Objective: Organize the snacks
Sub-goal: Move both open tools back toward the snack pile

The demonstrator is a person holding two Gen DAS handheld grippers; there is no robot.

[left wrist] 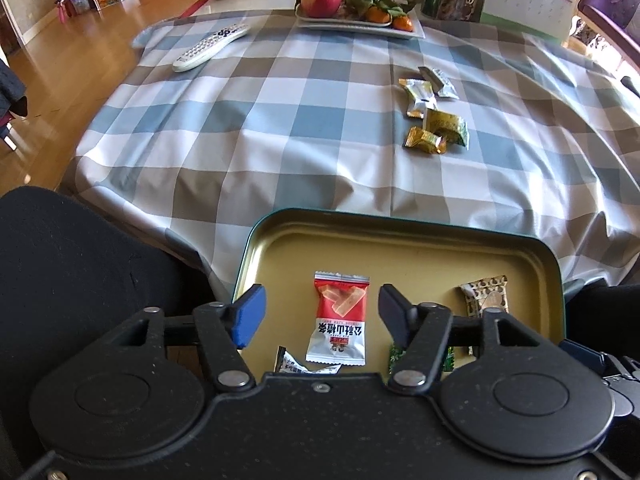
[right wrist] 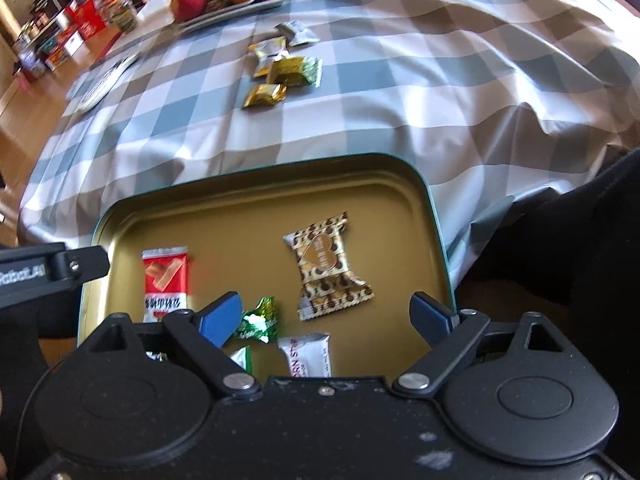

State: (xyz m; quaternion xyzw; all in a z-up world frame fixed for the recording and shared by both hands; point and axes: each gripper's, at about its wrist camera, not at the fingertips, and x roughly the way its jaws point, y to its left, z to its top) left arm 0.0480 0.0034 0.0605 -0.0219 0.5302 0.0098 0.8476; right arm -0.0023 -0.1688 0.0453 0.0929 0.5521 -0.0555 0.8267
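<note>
Gold-lined green tin tray (right wrist: 256, 208) at near table edge already holds several wrapped snacks (right wrist: 326, 268) — four foil-wrapped candies (left wrist: 434, 120) left on checked cloth (left wrist: 260, 120). Left gripper (left wrist: 320, 312), right gripper (right wrist: 326, 316) — both spread wide, empty.

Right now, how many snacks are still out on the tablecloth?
4, clustered beyond the tin: silver packet farthest, gold-and-silver packet next, green-edged gold packet, small gold candy nearest. More could hide beneath.
</note>
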